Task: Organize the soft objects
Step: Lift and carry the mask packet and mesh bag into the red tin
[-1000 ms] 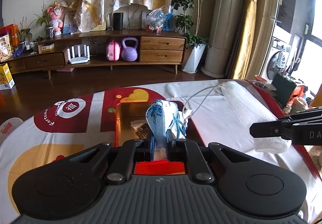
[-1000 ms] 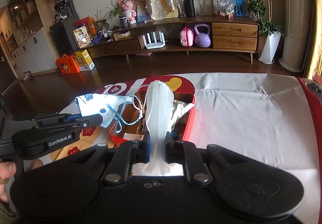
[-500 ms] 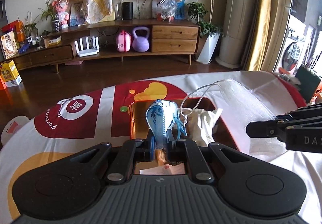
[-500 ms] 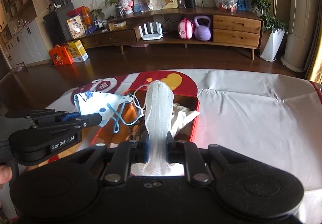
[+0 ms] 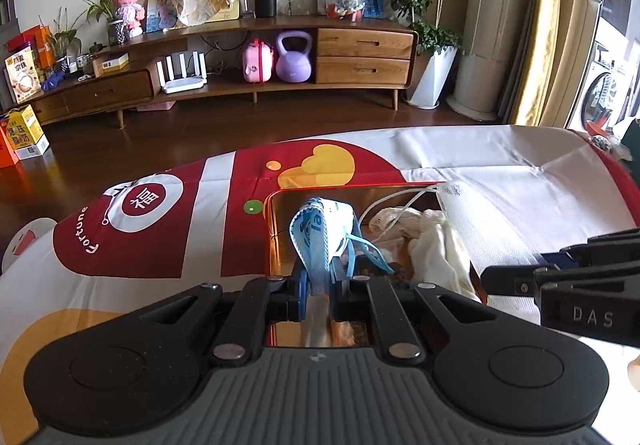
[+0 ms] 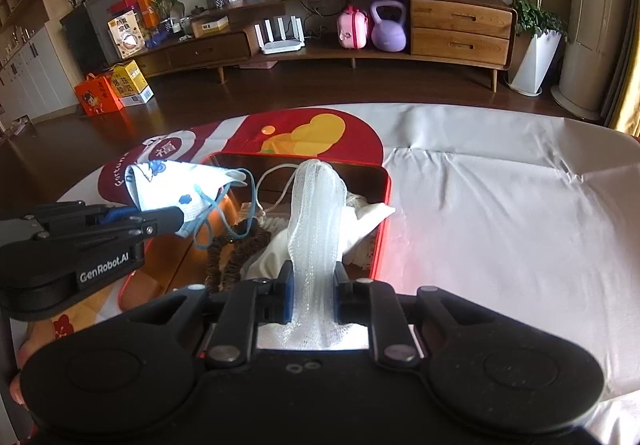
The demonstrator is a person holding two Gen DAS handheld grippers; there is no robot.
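My left gripper (image 5: 318, 277) is shut on a blue-and-white face mask (image 5: 320, 221), whose blue ear loops dangle. It hangs over the left part of an open red tin with a shiny gold inside (image 5: 276, 213). My right gripper (image 6: 312, 277) has a white mesh cloth (image 6: 316, 213) standing up between its pads; its jaws are opening. It hovers over the tin's near right part (image 6: 380, 229). In the right wrist view the mask (image 6: 160, 185) and left gripper (image 6: 168, 219) are at the left. Cream cloths (image 5: 432, 249) and a brown scrunchie (image 6: 236, 249) lie in the tin.
The tin sits on a table under a white, red and yellow printed cloth (image 5: 152, 229). White wrinkled cloth (image 6: 500, 205) covers the table to the right of the tin. Beyond the table's far edge are a wooden floor and a low wooden sideboard (image 5: 360, 53).
Both grippers have come forward and down over the tin with their loads. The tin's contents show larger and closer. The right gripper's pads stand slightly wider around the mesh cloth.
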